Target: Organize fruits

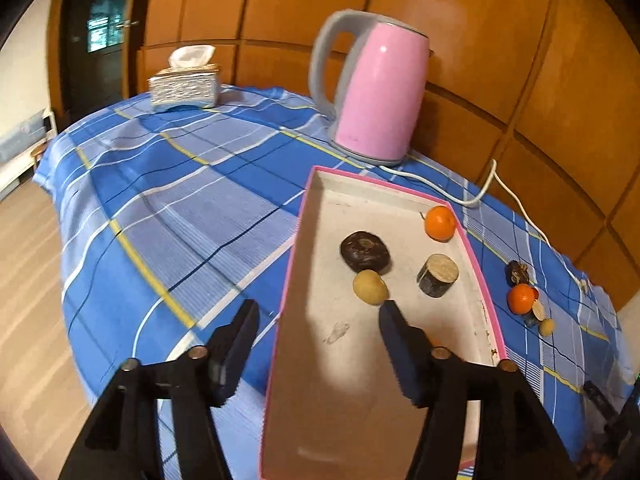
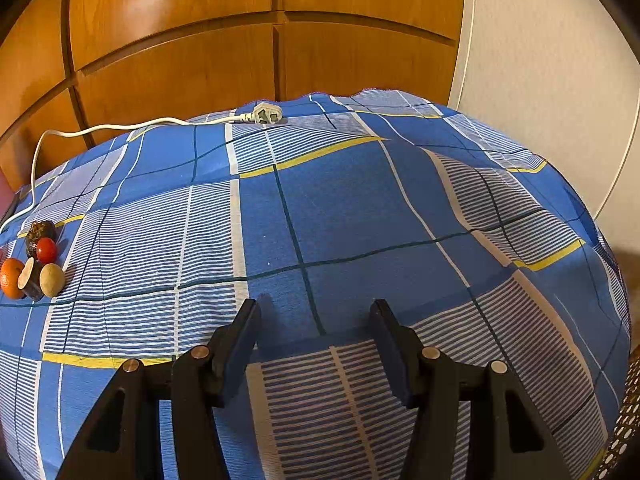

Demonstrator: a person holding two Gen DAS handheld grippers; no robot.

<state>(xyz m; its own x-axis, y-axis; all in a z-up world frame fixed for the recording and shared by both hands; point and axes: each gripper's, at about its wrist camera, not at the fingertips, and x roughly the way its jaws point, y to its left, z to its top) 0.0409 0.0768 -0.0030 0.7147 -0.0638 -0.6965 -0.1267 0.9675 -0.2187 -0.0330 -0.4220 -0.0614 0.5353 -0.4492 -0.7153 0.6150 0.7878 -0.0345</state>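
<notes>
A shallow pink-rimmed box [image 1: 344, 384] lies on the blue checked cloth. Inside it are an orange [image 1: 440, 222], a dark round fruit [image 1: 365, 251], a yellowish round fruit [image 1: 370, 287] and a dark stub with a pale cut face [image 1: 438, 275]. My left gripper [image 1: 318, 306] is open and straddles the box's left wall, with its right finger just short of the yellowish fruit and nothing held. To the right of the box, a small pile sits on the cloth: an orange [image 2: 11, 278], a red tomato [image 2: 46, 250], a yellowish ball [image 2: 52, 279] and dark pieces [image 2: 40, 232]. My right gripper [image 2: 316, 308] hangs open over bare cloth.
A pink kettle [image 1: 376, 92] stands behind the box, its white cord [image 1: 492, 188] running along the back to a plug [image 2: 266, 114]. A tissue box [image 1: 184, 84] sits at the far left corner. Wooden wall panels back the table; the cloth drops off at the left edge.
</notes>
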